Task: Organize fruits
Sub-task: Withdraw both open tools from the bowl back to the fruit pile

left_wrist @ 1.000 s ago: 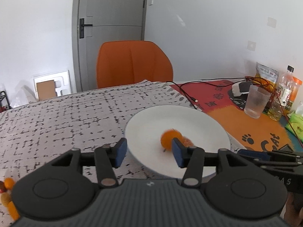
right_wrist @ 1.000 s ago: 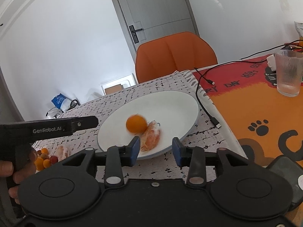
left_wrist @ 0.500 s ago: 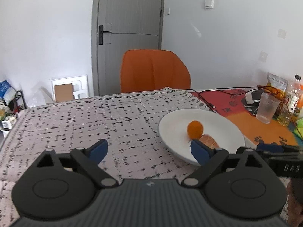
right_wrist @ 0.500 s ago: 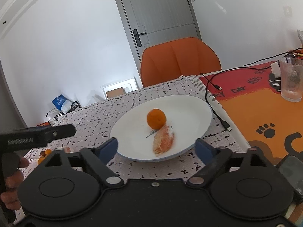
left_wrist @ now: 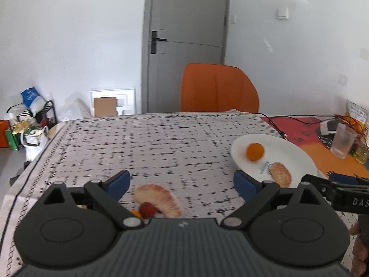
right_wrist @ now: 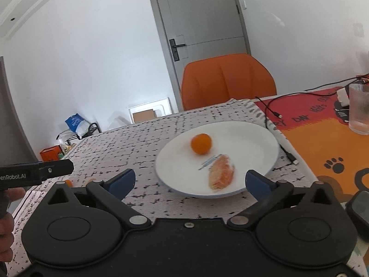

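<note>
A white plate [left_wrist: 290,154] [right_wrist: 251,138] lies on the patterned cloth with a small round orange [left_wrist: 255,151] [right_wrist: 201,143] and a peeled citrus segment [left_wrist: 280,174] [right_wrist: 222,173] on it. My left gripper [left_wrist: 181,181] stands open to the left of the plate, nothing between its fingers. Just below it on the cloth lie another peeled segment [left_wrist: 159,197] and a small red fruit [left_wrist: 147,209]. My right gripper [right_wrist: 190,180] is short of the plate's near rim. Its jaws are opening and hold nothing.
An orange chair [left_wrist: 219,90] stands behind the table. To the right of the plate are a black cable [right_wrist: 267,113], a ribbed glass [right_wrist: 358,110], bottles [left_wrist: 362,147] and a phone [right_wrist: 359,205]. Small orange fruits [right_wrist: 68,182] lie by the table's left edge.
Both grippers have gone from narrow to wide open. The left one has swung left off the plate, leaving the orange there. The right one has drawn back slightly from the plate.
</note>
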Demonstrator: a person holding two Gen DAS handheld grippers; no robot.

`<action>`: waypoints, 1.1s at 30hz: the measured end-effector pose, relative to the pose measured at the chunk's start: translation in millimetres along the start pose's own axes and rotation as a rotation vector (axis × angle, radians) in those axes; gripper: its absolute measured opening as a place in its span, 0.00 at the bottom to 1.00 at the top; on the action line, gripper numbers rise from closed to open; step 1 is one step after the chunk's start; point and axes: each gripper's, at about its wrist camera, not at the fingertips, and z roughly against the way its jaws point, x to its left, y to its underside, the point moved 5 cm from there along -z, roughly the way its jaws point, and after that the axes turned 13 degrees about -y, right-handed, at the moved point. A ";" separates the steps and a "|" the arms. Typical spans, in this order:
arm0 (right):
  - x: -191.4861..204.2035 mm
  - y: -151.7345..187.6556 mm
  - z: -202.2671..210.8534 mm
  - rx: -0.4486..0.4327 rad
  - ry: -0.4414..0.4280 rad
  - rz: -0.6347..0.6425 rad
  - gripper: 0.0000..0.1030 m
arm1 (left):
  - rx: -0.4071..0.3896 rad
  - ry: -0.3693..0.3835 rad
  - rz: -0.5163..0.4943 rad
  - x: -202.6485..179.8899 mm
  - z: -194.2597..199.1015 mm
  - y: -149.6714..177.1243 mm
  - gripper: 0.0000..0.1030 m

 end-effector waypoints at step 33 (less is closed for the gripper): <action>86.8 25.6 -49.3 0.138 -0.154 0.111 1.00 | 0.044 -0.103 0.131 107.0 14.0 37.9 1.00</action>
